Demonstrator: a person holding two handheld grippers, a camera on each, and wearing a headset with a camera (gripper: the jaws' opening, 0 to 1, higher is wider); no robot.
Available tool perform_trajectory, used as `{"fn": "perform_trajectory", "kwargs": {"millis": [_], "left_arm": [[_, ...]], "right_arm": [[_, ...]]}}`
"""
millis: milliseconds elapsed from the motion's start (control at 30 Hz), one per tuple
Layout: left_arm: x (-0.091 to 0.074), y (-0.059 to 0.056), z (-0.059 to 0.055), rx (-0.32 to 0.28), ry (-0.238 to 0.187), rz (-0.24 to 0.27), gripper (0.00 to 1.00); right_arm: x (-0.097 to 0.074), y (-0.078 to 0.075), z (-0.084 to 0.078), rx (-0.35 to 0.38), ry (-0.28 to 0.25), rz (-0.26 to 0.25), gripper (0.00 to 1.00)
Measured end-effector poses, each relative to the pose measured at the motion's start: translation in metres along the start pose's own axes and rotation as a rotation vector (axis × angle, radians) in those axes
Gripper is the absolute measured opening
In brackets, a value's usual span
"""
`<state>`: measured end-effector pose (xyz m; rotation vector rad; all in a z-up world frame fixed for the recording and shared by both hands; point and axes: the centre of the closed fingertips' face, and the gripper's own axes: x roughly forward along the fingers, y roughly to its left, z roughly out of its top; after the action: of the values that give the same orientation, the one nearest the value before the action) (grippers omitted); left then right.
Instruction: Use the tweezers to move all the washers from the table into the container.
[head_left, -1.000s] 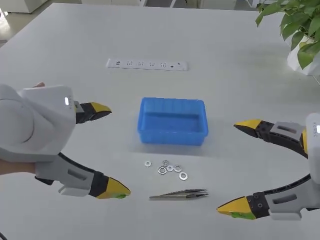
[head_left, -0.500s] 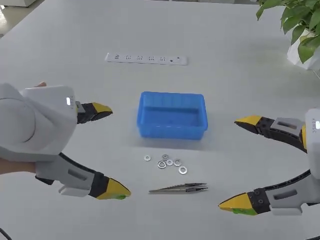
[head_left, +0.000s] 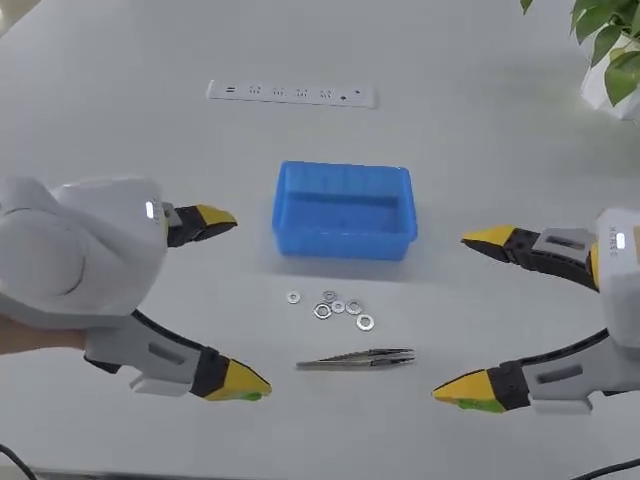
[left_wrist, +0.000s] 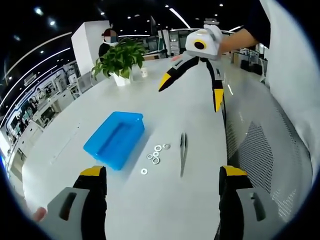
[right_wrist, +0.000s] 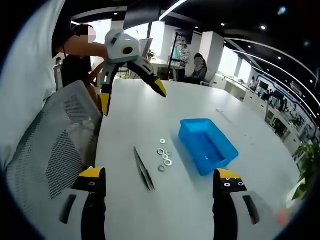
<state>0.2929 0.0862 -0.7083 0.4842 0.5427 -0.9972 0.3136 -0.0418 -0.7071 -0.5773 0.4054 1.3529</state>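
Several small metal washers (head_left: 333, 308) lie in a loose cluster on the white table, just in front of the empty blue container (head_left: 345, 211). Metal tweezers (head_left: 357, 358) lie flat a little nearer to me than the washers. My left gripper (head_left: 232, 299) hovers open to the left of them, holding nothing. My right gripper (head_left: 472, 313) hovers open on the right, also holding nothing. In the left gripper view the washers (left_wrist: 155, 155), tweezers (left_wrist: 183, 153) and container (left_wrist: 115, 138) lie ahead. In the right gripper view the tweezers (right_wrist: 143, 168), washers (right_wrist: 164, 154) and container (right_wrist: 207, 144) lie between the jaws.
A white power strip (head_left: 291, 94) lies beyond the container. A potted plant (head_left: 607, 52) stands at the far right corner. A mesh office chair (right_wrist: 57, 145) stands by the table's near edge.
The head camera has tilted, so everything sits a little higher in view. Both grippers stay open about where they were; the washers and tweezers have not moved on the table.
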Motion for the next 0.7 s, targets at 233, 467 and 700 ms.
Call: {"fn": "perform_trajectory", "kwargs": {"millis": [233,467,700], "left_arm": [[0.013,-0.004,-0.007,-0.041,-0.011,-0.015,0.92],[0.028,-0.010,-0.015,-0.100,-0.013,-0.035,0.88],[0.035,-0.022,-0.031,-0.119,0.023,-0.067,0.81]], "right_arm": [[0.007,0.004,-0.008,0.035,0.027,0.023,0.81],[0.019,0.016,-0.018,0.067,0.059,0.077,0.73],[0.035,0.029,-0.027,0.080,0.079,0.125,0.63]]}}
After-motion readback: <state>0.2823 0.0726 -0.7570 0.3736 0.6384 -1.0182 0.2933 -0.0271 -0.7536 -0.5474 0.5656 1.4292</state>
